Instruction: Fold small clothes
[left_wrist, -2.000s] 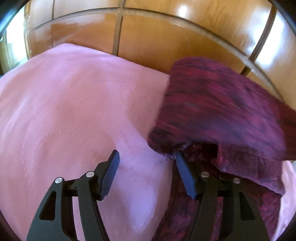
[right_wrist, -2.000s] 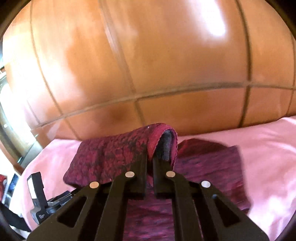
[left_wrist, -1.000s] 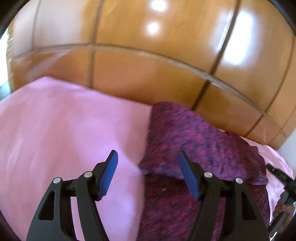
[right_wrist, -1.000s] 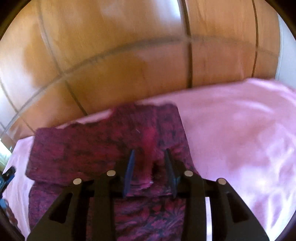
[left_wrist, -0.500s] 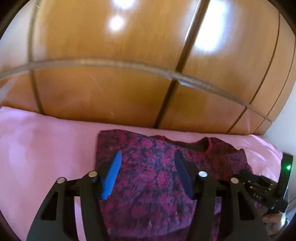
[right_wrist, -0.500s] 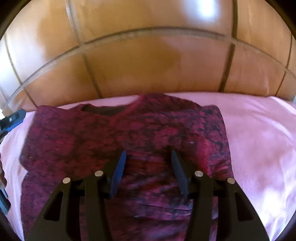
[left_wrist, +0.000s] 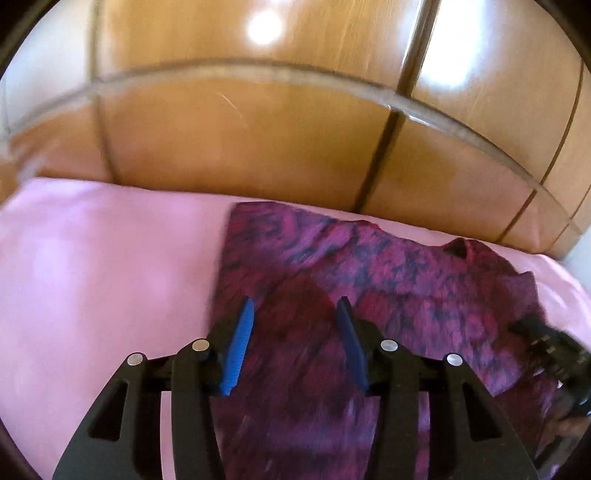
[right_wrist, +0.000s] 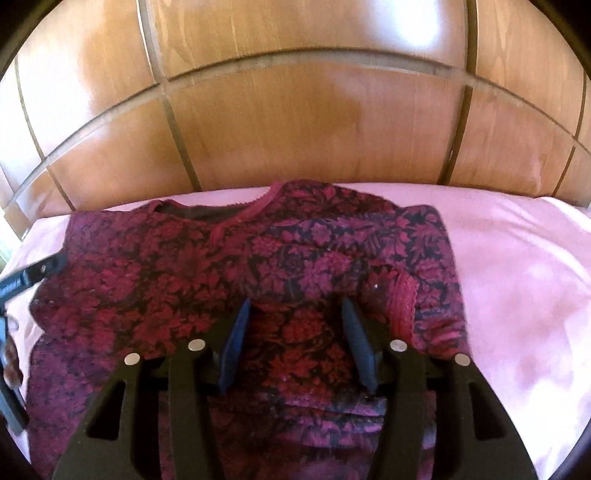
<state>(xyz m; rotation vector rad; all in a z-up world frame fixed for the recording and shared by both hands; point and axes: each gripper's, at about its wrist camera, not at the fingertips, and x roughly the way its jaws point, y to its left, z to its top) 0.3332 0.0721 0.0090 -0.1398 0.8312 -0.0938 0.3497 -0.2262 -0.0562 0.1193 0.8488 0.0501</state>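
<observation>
Right wrist view shows a dark red floral top (right_wrist: 258, 273) lying on a pink bed (right_wrist: 517, 280), close to the bed's far edge under a wooden headboard (right_wrist: 295, 129). Two seconds earlier the right gripper (right_wrist: 293, 321) was pinching a raised fold of this garment; now its fingers are spread and hold nothing, and both sleeves lie folded in over the body. The sleeve fold therefore looks finished, and the next fold, bringing hem toward neckline, seems still to come.

The neckline (right_wrist: 236, 214) points toward the far edge and the headboard, while the hem runs out of sight under the camera. The garment's long axis so runs from the near side of the bed to the far side, roughly in line with the fingers.

Left wrist view, blurred by motion, shows the left gripper (left_wrist: 295, 325) also with fingers spread and empty, hovering over the garment's left side, with the right gripper at the picture's right edge.
</observation>
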